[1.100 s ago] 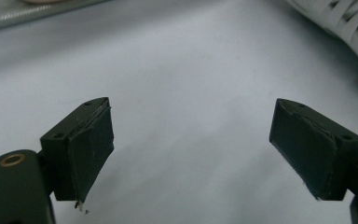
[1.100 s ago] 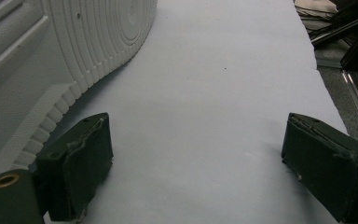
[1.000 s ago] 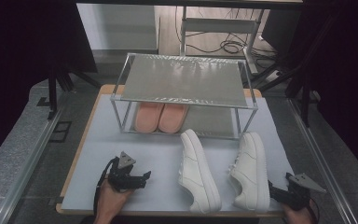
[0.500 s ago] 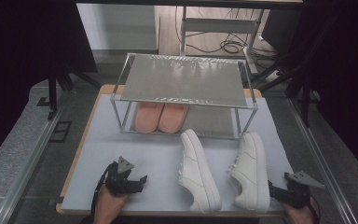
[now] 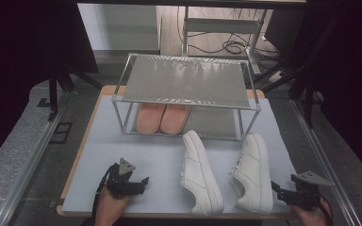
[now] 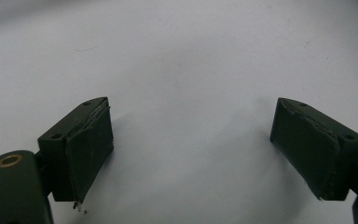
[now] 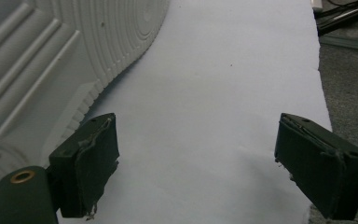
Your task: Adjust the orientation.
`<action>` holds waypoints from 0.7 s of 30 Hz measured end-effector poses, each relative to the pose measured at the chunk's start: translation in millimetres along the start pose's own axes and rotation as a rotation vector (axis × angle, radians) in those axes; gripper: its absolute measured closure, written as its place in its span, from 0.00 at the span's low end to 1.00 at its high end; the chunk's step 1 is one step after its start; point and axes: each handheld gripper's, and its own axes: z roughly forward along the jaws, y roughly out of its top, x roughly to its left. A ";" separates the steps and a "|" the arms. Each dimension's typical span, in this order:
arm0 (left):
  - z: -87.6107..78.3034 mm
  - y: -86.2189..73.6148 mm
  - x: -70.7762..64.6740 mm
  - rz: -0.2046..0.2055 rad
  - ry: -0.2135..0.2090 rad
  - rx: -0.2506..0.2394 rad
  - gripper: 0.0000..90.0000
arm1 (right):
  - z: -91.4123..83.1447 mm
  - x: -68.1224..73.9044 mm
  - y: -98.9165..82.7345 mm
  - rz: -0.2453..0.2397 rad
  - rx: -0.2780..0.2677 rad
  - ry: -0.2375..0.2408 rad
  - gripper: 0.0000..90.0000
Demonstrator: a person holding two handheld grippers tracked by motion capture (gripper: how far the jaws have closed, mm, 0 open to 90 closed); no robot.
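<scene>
Two white sneakers lie on the pale mat (image 5: 160, 155). The left sneaker (image 5: 200, 174) stands on its sole. The right sneaker (image 5: 255, 172) lies tipped on its side, its ribbed sole (image 7: 51, 56) facing my right gripper. My right gripper (image 5: 275, 190) is at the mat's front right corner, just right of that sneaker's heel. It is open (image 7: 196, 163); its jaws have just been closing a little, with nothing between them. My left gripper (image 5: 140, 184) rests at the front left, open (image 6: 191, 154) over bare mat.
A metal two-tier rack (image 5: 186, 80) stands at the back of the mat with a pair of pink shoes (image 5: 162, 117) on its lower level. The mat's right edge (image 7: 319, 70) drops to grey flooring. Cables (image 5: 226, 47) lie on the floor behind.
Both hands stay almost where they were a second ago. The sneakers have not moved.
</scene>
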 end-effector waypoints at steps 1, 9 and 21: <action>0.0 0.0 0.0 0.000 0.000 0.000 0.15 | -1.3 -0.3 1.1 -0.003 0.002 0.001 0.15; -0.1 -0.1 0.1 -0.001 0.001 -0.001 0.15 | -18.8 -3.1 17.2 0.007 0.061 0.062 0.22; -0.1 -0.2 0.1 -0.001 0.002 -0.001 0.15 | -48.5 10.6 55.0 -0.046 0.032 0.173 0.86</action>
